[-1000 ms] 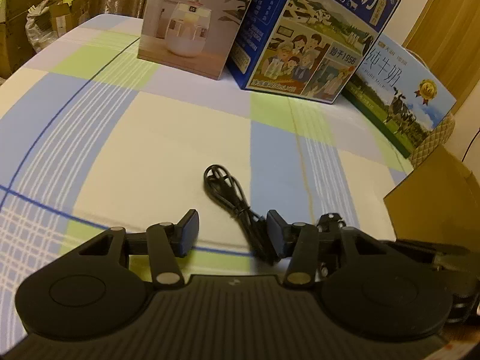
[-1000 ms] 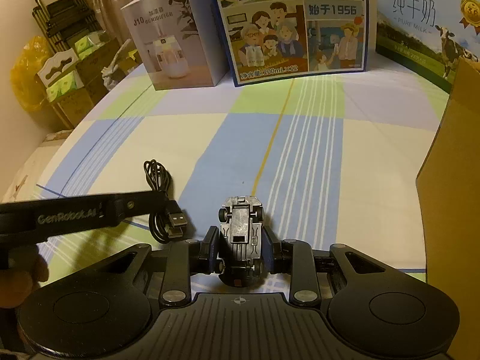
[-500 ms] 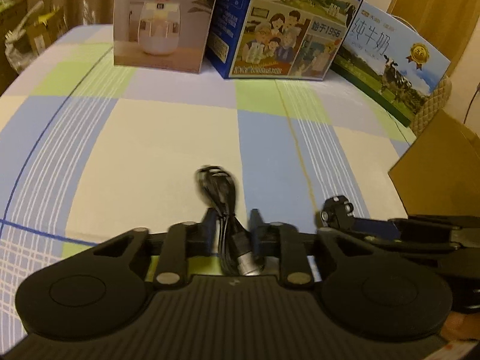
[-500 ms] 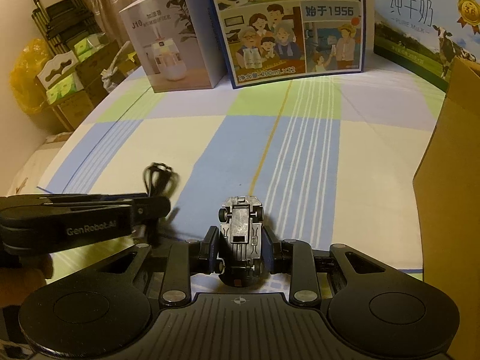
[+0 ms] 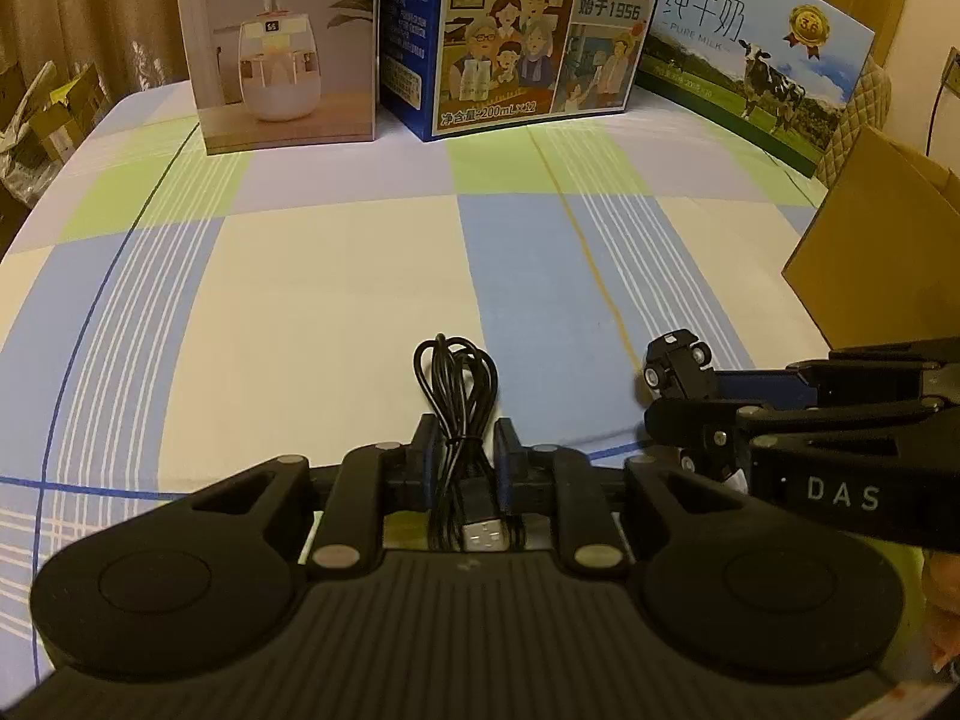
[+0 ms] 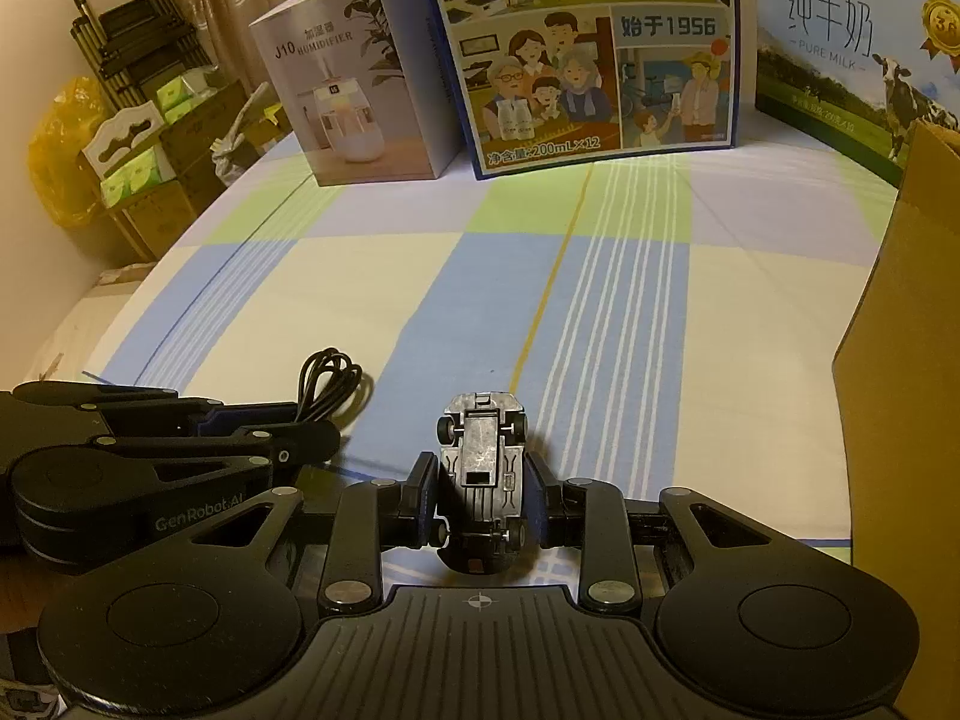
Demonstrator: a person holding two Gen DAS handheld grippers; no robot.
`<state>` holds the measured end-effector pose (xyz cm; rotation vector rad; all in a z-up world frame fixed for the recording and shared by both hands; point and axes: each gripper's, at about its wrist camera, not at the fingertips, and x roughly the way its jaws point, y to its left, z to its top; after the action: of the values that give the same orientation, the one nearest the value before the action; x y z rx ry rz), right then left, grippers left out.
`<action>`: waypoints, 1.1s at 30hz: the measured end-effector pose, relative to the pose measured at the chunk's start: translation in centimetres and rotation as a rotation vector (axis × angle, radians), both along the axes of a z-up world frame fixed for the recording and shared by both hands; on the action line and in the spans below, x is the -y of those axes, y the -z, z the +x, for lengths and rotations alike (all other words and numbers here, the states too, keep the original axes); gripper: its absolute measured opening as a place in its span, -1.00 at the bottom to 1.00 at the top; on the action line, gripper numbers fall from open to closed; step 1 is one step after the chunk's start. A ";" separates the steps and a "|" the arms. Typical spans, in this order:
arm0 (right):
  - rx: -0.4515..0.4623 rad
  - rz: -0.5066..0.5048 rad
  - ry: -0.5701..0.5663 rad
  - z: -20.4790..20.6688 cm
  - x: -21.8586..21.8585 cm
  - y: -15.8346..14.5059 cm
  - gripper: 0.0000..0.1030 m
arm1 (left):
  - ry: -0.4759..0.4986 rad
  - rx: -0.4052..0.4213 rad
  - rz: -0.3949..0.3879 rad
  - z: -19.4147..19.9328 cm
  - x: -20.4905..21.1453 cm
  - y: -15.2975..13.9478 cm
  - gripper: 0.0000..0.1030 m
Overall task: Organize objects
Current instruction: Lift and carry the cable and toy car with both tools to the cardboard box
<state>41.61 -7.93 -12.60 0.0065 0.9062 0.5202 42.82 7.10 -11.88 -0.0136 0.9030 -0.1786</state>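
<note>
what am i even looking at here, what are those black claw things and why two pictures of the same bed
Those black things are hand-held grippers, one in each of a person's hands. Each carries a fisheye camera looking forward along its two fingers, so you get two views of one scene.

In the left wrist view, the left gripper is shut on a bundled black cable; its USB plug sits near the camera. The right gripper shows at the right edge.

In the right wrist view, the right gripper is shut on a toy car, turned underside up.

The surface is a checked sheet. At the back stand a humidifier box and two milk cartons. A cardboard box is at the right.
</note>
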 end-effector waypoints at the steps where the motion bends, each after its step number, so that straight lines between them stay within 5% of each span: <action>1: 0.000 0.001 0.000 0.0 0.0 0.0 -0.48 | -0.009 -0.004 -0.011 0.0 -0.2 0.0 -0.76; 19: 0.043 0.031 0.035 -3.3 1.7 -3.1 -0.48 | 0.016 0.015 -0.062 -4.6 0.3 -4.2 -0.77; 33: 0.126 0.057 0.059 -13.3 3.8 -7.0 -0.48 | 0.024 0.088 -0.105 -13.1 1.5 -9.1 -0.77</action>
<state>28.32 -11.70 -5.58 0.0514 0.7659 0.4857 29.74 5.58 -2.79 -0.0918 0.8052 -0.2470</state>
